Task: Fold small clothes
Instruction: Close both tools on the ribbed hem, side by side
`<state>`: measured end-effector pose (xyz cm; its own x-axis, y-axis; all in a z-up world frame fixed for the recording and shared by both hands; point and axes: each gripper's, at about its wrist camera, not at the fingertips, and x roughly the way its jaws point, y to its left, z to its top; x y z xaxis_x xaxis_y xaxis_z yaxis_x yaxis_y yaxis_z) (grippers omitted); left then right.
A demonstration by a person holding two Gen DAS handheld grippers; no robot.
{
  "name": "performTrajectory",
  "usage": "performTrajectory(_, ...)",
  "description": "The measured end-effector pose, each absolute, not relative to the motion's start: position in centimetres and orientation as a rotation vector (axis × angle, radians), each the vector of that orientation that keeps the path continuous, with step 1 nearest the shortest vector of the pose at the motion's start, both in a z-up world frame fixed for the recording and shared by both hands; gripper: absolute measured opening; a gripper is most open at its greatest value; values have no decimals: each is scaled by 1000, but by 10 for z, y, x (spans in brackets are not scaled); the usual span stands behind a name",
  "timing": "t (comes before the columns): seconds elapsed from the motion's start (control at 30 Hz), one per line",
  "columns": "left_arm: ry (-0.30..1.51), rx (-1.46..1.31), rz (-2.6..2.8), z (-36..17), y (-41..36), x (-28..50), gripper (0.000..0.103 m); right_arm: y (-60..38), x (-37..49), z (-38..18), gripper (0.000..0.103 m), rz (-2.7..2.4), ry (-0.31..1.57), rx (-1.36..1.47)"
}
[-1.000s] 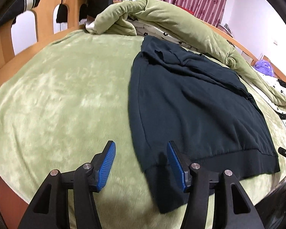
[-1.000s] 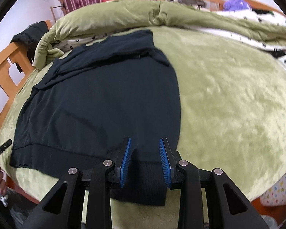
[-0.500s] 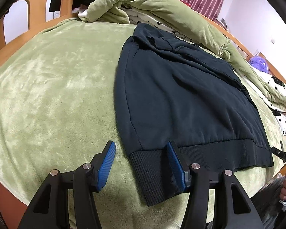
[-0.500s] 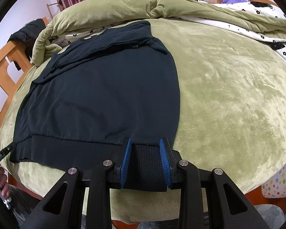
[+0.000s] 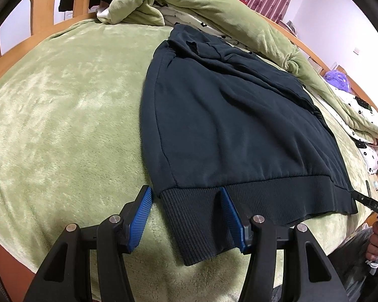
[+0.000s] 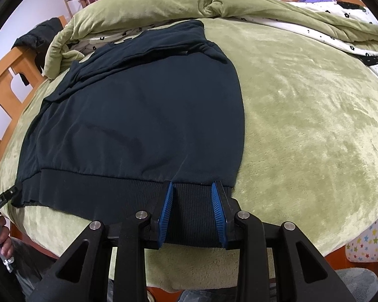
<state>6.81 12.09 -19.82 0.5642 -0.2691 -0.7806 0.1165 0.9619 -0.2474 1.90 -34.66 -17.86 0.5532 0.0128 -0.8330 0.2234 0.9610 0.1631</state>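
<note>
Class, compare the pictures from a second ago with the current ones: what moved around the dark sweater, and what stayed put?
Both grippers advanced onto the ribbed hem of the dark sweater: the left gripper now straddles its left corner, the right gripper its right corner. Both remain open, with nothing clamped yet. The sweater itself lies as before on the green blanket.

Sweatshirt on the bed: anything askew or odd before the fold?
Mostly tidy. The dark sweatshirt lies flat on the green blanket, ribbed hem toward the claws. One oddity: its far end is bunched and creased against the rolled quilt, not smoothed. No damage visible.
</note>
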Motion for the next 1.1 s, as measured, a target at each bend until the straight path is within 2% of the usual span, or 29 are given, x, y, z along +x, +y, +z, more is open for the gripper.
performTrajectory(0.8, 949, -177, -236, -198, 118, 71, 57, -366, 10, -181, 34, -179, 977, 352)
performTrajectory(1.1, 953, -162, -251, -200, 113, 73, 59, -371, 19, -202, 40, -137, 1056, 447)
